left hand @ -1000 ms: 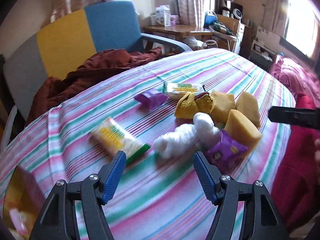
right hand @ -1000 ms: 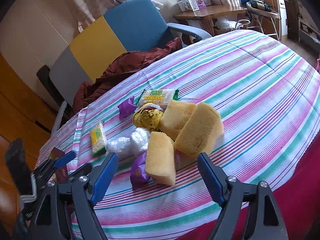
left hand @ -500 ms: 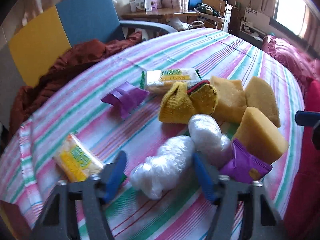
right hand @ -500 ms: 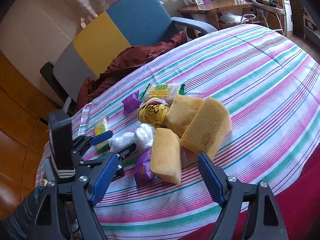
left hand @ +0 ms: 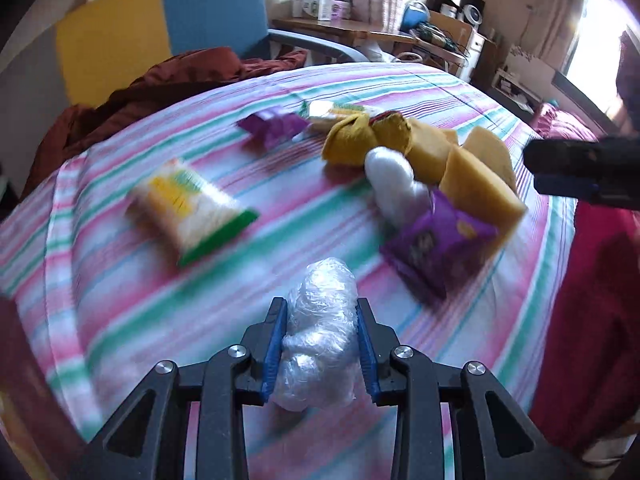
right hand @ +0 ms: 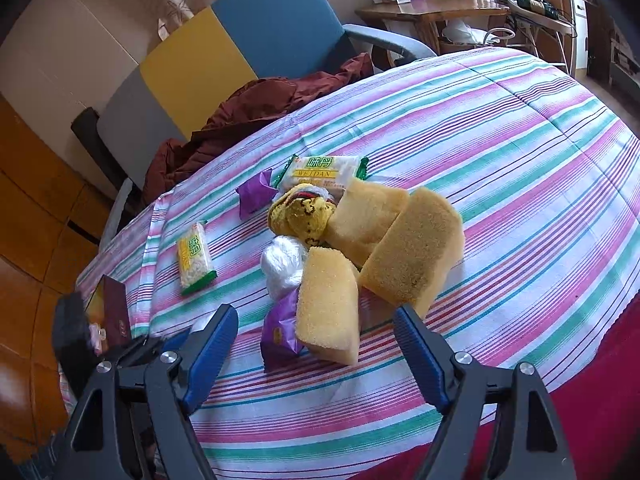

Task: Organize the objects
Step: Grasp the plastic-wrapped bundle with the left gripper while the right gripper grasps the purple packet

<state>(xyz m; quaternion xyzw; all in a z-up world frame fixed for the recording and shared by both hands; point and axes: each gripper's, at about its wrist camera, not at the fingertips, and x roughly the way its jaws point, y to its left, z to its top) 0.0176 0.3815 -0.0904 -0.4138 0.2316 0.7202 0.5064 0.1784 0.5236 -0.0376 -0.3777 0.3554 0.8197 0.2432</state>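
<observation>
My left gripper (left hand: 321, 344) is shut on a clear plastic bundle (left hand: 320, 332) and holds it above the striped tablecloth (left hand: 120, 320). A second plastic bundle (right hand: 282, 262) lies in the pile with a yellow knit item (right hand: 300, 214), three yellow sponges (right hand: 330, 308) and a purple packet (right hand: 280, 330). A yellow-green snack pack (right hand: 194, 256) lies to the left, another snack pack (right hand: 324, 170) and a purple packet (right hand: 254, 196) behind. My right gripper (right hand: 316, 348) is open and empty, just in front of the nearest sponge.
A blue and yellow chair (right hand: 224, 48) with a dark red garment (right hand: 256, 112) stands behind the table. A dark red box (right hand: 114, 312) lies at the table's left edge. A wooden desk (right hand: 432, 10) with boxes is at the back.
My left gripper has shut on one plastic bundle and pulled it back and up from the pile. The right gripper has stayed open near the sponges.
</observation>
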